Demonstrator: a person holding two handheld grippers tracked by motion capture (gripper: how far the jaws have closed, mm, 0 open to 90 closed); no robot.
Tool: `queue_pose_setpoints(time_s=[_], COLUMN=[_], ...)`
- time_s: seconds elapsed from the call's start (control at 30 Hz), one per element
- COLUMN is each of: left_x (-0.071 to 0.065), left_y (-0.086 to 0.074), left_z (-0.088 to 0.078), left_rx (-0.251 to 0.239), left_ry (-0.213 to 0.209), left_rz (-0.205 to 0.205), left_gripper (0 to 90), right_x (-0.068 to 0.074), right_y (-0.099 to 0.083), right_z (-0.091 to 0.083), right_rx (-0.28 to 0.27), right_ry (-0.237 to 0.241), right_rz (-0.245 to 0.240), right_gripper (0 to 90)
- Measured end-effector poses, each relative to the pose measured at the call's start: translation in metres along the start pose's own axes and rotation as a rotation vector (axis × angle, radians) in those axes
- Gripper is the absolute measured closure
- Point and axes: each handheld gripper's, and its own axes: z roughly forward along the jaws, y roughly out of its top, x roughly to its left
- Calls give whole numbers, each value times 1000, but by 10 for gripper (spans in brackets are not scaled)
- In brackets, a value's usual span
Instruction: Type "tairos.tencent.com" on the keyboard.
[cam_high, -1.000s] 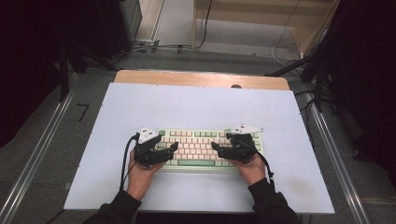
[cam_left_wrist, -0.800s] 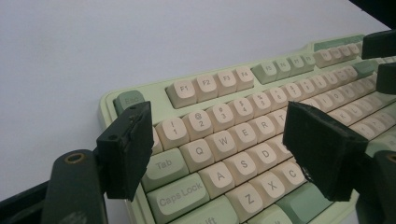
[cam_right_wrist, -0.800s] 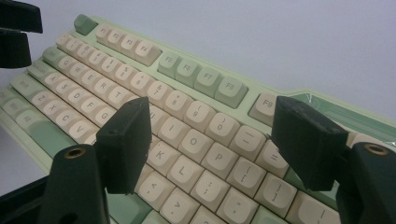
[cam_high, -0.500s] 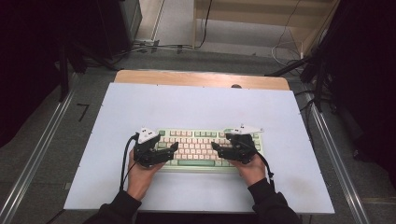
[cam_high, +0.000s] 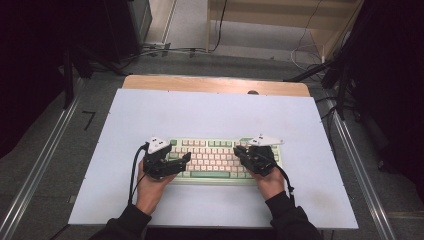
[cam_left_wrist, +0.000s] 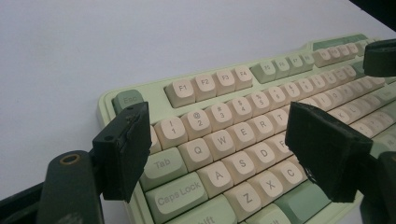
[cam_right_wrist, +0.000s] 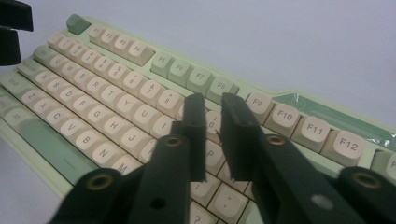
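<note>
White tabletop (cam_high: 210, 115); wooden strip (cam_high: 200, 83) along its far edge; grey floor (cam_high: 90, 105); loose cables (cam_high: 170, 50); wooden shelving (cam_high: 280, 20) behind.

The keyboard (cam_high: 215, 159) is the only obstacle on the tabletop (cam_high: 210, 112), lying near the front edge. Behind it, and to both sides, the white surface is free for a hand to pass. Between the left claw (cam_high: 186, 159) and the right claw (cam_high: 237, 152) the keys are uncovered.
</note>
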Motion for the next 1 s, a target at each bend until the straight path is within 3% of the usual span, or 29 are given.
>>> queue_pose_setpoints(time_s=[0.07, 0.17, 0.43, 0.83, 1.0], left_x=[0, 0, 2, 3, 2], left_y=[0, 0, 0, -1, -1], left_z=[0, 0, -1, 0, 0], left_rx=[1, 2, 5, 9, 11], left_ry=[0, 1, 4, 3, 4], left_rz=[0, -1, -3, -8, -7], left_gripper=[230, 230, 232, 233, 240], right_x=[0, 0, 2, 10, 9], right_y=[-1, -1, -12, -25, -27], right_z=[1, 2, -2, -4, -5], right_rx=[9, 18, 41, 81, 84], right_ry=[7, 39, 64, 80, 79], right_rz=[2, 27, 40, 11, 20], right_gripper=[872, 874, 873, 873, 873])
